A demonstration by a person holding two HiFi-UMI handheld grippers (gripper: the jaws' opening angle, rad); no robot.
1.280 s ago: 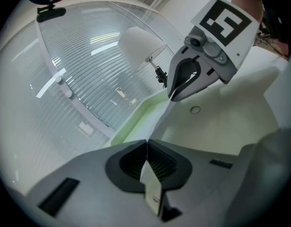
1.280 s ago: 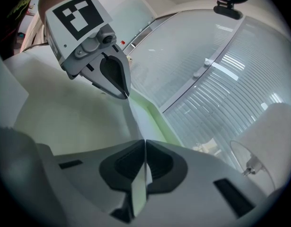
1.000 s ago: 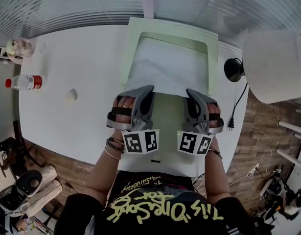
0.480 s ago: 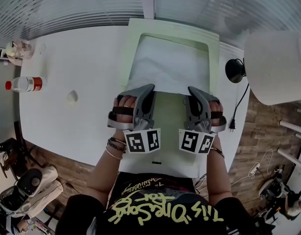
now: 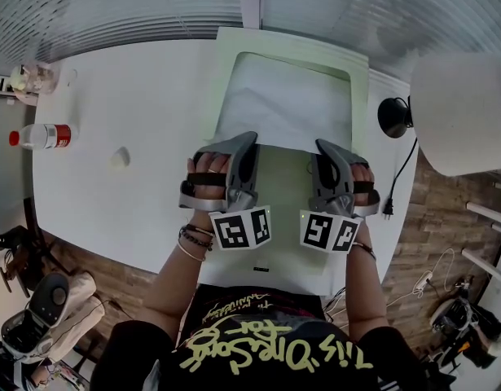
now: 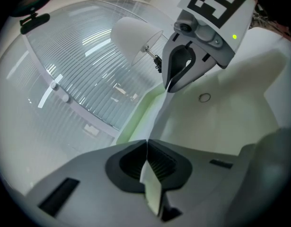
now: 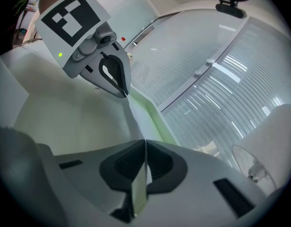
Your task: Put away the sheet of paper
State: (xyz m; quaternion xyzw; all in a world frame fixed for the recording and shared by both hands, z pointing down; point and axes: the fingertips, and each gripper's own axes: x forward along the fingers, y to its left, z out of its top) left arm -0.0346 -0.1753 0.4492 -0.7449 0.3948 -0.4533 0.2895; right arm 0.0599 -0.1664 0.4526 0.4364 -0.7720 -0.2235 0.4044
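Little changed over last second: left gripper (image 5: pixel 249 139) rolled slightly, right gripper (image 5: pixel 323 146) steady. Both jaws pressed together, each pinching near edge of sheet of paper (image 5: pixel 284 100). Rest of sheet stretches ahead of jaws over pale green folder (image 5: pixel 360 84) on counter (image 5: pixel 136 108). Likely pause before final push or release; sheet not yet let go.

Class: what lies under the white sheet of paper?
A pale green folder, lying on the white table, shows around the far end of the sheet of paper and again nearer the person. Whatever lies directly beneath the sheet is covered.
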